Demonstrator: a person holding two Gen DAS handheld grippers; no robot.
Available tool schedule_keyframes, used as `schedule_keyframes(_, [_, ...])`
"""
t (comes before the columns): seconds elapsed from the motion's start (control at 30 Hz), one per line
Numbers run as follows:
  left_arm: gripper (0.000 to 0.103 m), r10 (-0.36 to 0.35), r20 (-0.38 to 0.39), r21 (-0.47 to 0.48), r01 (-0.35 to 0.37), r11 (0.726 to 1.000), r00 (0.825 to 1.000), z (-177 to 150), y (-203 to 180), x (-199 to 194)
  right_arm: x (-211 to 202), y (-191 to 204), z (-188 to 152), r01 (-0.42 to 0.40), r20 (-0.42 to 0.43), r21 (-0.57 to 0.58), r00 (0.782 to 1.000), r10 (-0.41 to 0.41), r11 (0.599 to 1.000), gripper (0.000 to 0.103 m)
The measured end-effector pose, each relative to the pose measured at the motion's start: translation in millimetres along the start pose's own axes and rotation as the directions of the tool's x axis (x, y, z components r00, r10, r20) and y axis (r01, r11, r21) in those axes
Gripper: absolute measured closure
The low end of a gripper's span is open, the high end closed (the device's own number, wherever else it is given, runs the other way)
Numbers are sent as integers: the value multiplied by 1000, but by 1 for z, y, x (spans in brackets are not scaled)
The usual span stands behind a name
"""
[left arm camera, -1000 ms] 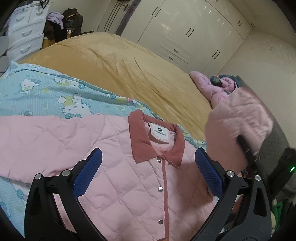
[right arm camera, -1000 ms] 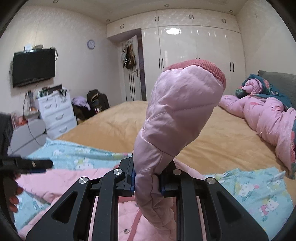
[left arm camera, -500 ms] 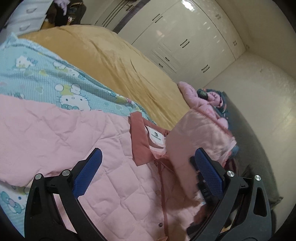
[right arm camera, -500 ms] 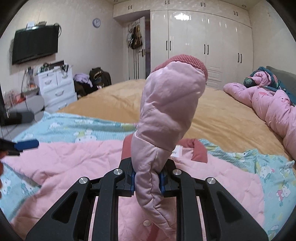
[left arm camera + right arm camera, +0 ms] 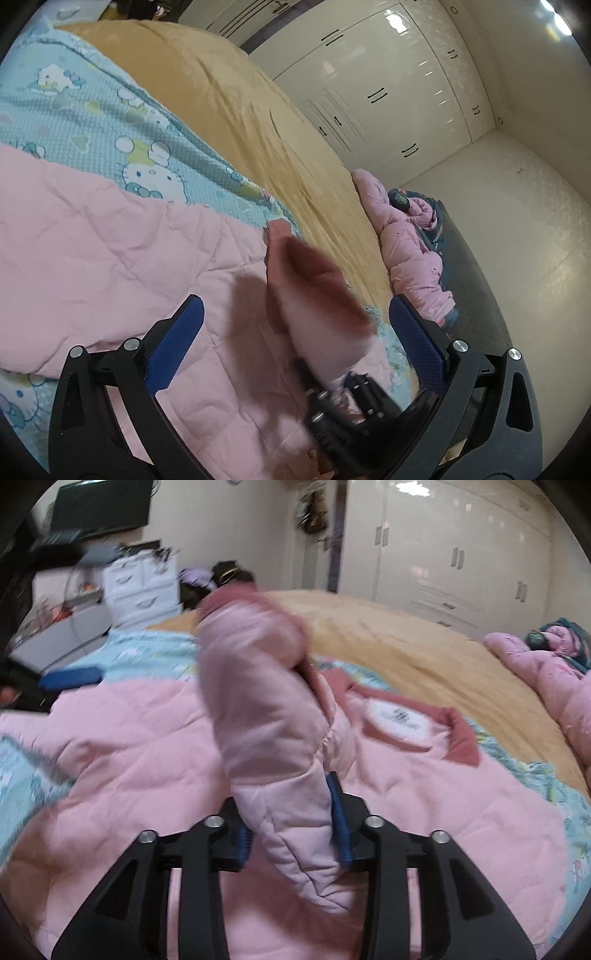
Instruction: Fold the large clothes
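A pink quilted jacket point(image 5: 443, 805) with a dark-pink collar point(image 5: 458, 738) and white label lies spread front-up on a blue cartoon sheet point(image 5: 92, 122). My right gripper point(image 5: 291, 830) is shut on the jacket's sleeve point(image 5: 266, 709), whose dark-pink cuff point(image 5: 240, 594) sticks up; the sleeve hangs over the jacket's chest. In the left wrist view the right gripper point(image 5: 343, 402) and the held sleeve point(image 5: 321, 295) sit between my left fingers. My left gripper point(image 5: 291, 339) is open and empty above the jacket point(image 5: 110, 258).
The sheet lies on a bed with a tan cover point(image 5: 258, 122). A pile of pink bedding point(image 5: 554, 679) lies at the bed's right side. White wardrobes point(image 5: 461, 554) line the far wall. White drawers point(image 5: 136, 587) and clutter stand at the far left.
My right gripper has carried the sleeve down and leftward across the jacket's chest, tilting it left. My left gripper has tilted and shifted so the sleeve now lies between its open fingers.
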State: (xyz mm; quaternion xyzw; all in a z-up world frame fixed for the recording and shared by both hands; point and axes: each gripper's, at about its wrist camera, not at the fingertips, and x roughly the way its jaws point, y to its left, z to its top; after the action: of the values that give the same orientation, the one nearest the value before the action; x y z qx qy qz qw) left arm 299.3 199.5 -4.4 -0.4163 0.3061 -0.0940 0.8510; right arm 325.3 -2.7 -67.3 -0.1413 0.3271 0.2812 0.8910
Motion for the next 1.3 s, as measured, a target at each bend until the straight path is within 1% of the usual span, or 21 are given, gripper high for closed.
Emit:
schedule_keyframes(0.03, [9,2,-6,0,-2,1000,1000,-1,0,2,1,3,-2,-16,-15,-1,1000,16,1000,51])
schedule_keyframes(0.1, [9,15,-28,8,-15,1000,999,-4,1,8,-1,8,-6,-64,-39,8,997,65,998,32])
schedule_keyframes(0.2, [9,28,-71,24,-26,999,997,-14,2,21,-14,10,-10,-109,-42,34,993,111,993,16])
schedule_keyframes(0.3, [9,93,-133,79,-83,993,987,-30,-1,42,-42,-7,-18,-159,-8,124,987,161,979,13])
schedule_keyframes(0.37, [9,136,-162,124,-117,985,977,-41,-1,55,-56,-27,-24,-161,2,196,986,164,967,13])
schedule_keyframes(0.4, [12,149,-168,137,-127,983,975,-45,-1,60,-64,-38,-29,-160,8,239,987,163,958,13])
schedule_keyframes(0.43, [27,157,-171,151,-131,980,973,-49,-2,64,-69,-48,-33,-155,7,271,987,160,950,13])
schedule_keyframes(0.47, [51,165,-174,171,-135,976,971,-53,-3,68,-74,-60,-38,-142,2,302,989,149,943,16])
schedule_keyframes(0.5, [61,188,-180,208,-149,967,966,-59,-7,74,-79,-72,-43,-120,-5,324,992,128,939,22])
schedule_keyframes(0.53, [72,222,-175,245,-176,953,959,-63,-10,77,-82,-82,-46,-101,-10,341,994,111,935,24])
schedule_keyframes(0.57, [94,269,-152,304,-214,928,951,-68,-15,80,-86,-91,-50,-85,-14,357,995,96,930,25])
schedule_keyframes(0.6, [102,295,-136,338,-236,911,946,-71,-16,82,-92,-103,-56,-62,-16,378,997,74,924,27])
schedule_keyframes(0.63, [102,312,-121,360,-251,899,942,-72,-17,81,-95,-111,-59,-44,-21,387,998,57,921,29])
schedule_keyframes(0.67, [102,313,-106,366,-256,895,944,-72,-18,77,-99,-119,-62,-21,-28,395,999,35,918,31])
schedule_keyframes(0.77, [102,295,-36,367,-262,893,955,-59,-27,56,-111,-149,-70,55,-39,422,998,-42,905,34])
schedule_keyframes(0.87, [102,281,21,377,-268,887,959,-46,-35,39,-117,-182,-71,134,-43,473,991,-128,871,34])
schedule_keyframes(0.97, [102,312,-8,361,-288,887,950,-47,-24,46,-105,-196,-74,180,-87,477,984,-157,861,34])
schedule_keyframes(1.07, [102,367,-53,344,-328,880,929,-53,-8,56,-92,-199,-75,181,-110,464,983,-147,867,34])
schedule_keyframes(1.13, [101,382,-65,339,-339,877,922,-54,-3,57,-83,-205,-77,194,-134,471,980,-147,860,34])
schedule_keyframes(1.23, [100,398,-79,331,-353,875,914,-57,6,59,-69,-218,-87,236,-209,490,967,-149,839,34])
schedule_keyframes(1.3, [98,412,-86,330,-364,871,907,-60,10,63,-61,-222,-92,268,-245,471,955,-167,840,35])
